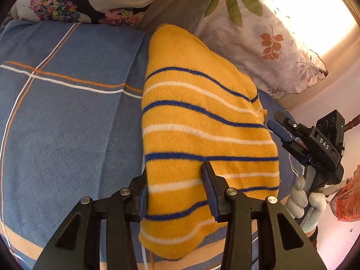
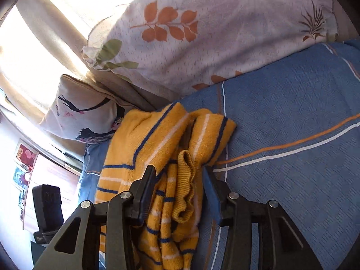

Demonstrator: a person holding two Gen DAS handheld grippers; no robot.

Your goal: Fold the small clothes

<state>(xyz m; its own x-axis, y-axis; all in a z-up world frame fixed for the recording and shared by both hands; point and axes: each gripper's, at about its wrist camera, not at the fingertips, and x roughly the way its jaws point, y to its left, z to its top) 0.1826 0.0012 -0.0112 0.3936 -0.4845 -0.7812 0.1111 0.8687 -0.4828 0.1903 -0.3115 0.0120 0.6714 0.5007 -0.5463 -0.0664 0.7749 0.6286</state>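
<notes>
A small yellow knit sweater (image 1: 202, 135) with blue and white stripes lies folded on the blue bedspread (image 1: 67, 123). My left gripper (image 1: 175, 177) is open, its jaws straddling the sweater's near left edge. My right gripper (image 1: 275, 121) shows at the sweater's right edge, held by a gloved hand (image 1: 308, 200). In the right wrist view the right gripper (image 2: 180, 175) is open, with the sweater's (image 2: 157, 139) bunched ribbed cuff and sleeve folds lying between its jaws.
A white pillow with orange and green leaves (image 1: 258, 40) lies behind the sweater. A flowered pillow (image 1: 67, 2) sits at the back left. An orange mesh bag (image 1: 347, 200) hangs beyond the bed's right side.
</notes>
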